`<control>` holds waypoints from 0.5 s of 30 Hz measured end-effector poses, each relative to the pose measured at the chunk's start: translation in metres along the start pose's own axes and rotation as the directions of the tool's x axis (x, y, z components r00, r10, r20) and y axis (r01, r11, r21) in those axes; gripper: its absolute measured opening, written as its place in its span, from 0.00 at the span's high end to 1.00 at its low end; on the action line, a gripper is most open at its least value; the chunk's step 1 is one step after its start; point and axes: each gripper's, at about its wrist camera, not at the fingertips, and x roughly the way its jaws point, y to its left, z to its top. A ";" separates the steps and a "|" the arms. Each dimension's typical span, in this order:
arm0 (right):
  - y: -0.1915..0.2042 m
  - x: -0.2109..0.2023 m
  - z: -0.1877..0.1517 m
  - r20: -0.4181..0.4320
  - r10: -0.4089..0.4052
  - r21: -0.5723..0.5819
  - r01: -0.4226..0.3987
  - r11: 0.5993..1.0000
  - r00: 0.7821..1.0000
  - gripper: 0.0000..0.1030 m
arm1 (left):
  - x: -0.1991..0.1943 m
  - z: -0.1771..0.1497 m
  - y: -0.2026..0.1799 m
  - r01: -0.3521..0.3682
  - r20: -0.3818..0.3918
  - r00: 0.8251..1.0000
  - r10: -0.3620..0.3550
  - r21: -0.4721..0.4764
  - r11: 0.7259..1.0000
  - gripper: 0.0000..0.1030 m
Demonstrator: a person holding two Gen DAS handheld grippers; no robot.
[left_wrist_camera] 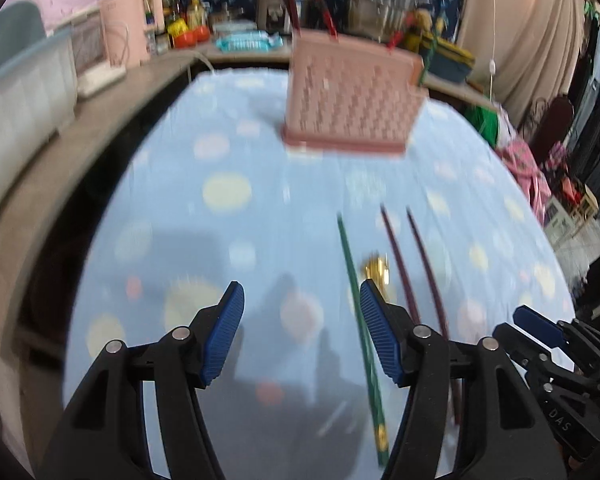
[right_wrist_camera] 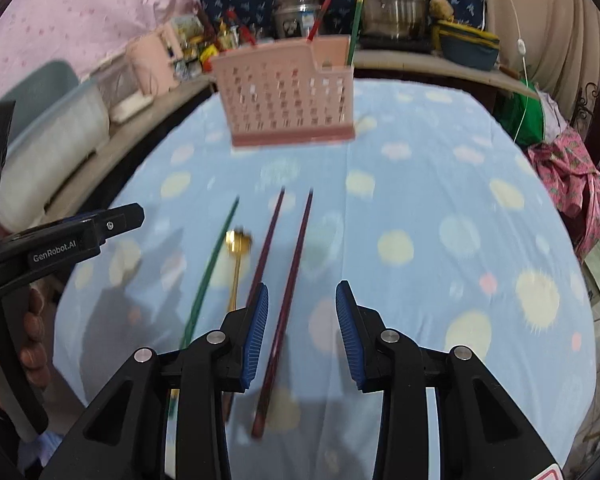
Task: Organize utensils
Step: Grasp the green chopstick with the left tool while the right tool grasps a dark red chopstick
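Hovering over blue dotted tablecloth (right_wrist_camera: 440,200): left gripper (left_wrist_camera: 302,308) jaws apart, empty; right gripper (right_wrist_camera: 302,320) jaws apart, one maroon chopstick (right_wrist_camera: 288,280) between them, untouched. Green chopstick (left_wrist_camera: 360,320), gold spoon (right_wrist_camera: 236,256) alongside. Pink holder (right_wrist_camera: 284,96) farther back.

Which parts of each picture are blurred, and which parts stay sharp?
Left wrist view: pink basket and tablecloth smeared, left gripper sharp. Right wrist view: gold spoon and maroon chopsticks streaked, right gripper crisp.
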 end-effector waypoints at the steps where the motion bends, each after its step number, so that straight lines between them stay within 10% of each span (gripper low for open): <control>1: 0.001 0.001 -0.010 -0.022 0.004 0.001 -0.004 1.000 1.000 0.66 | 0.001 -0.007 0.000 0.002 -0.015 1.000 -0.002 0.000 1.000 0.45; 15: 0.017 0.017 -0.062 -0.138 0.040 -0.024 -0.043 0.999 0.990 0.66 | 0.005 -0.063 -0.011 0.042 -0.120 0.992 -0.042 0.000 0.999 0.44</control>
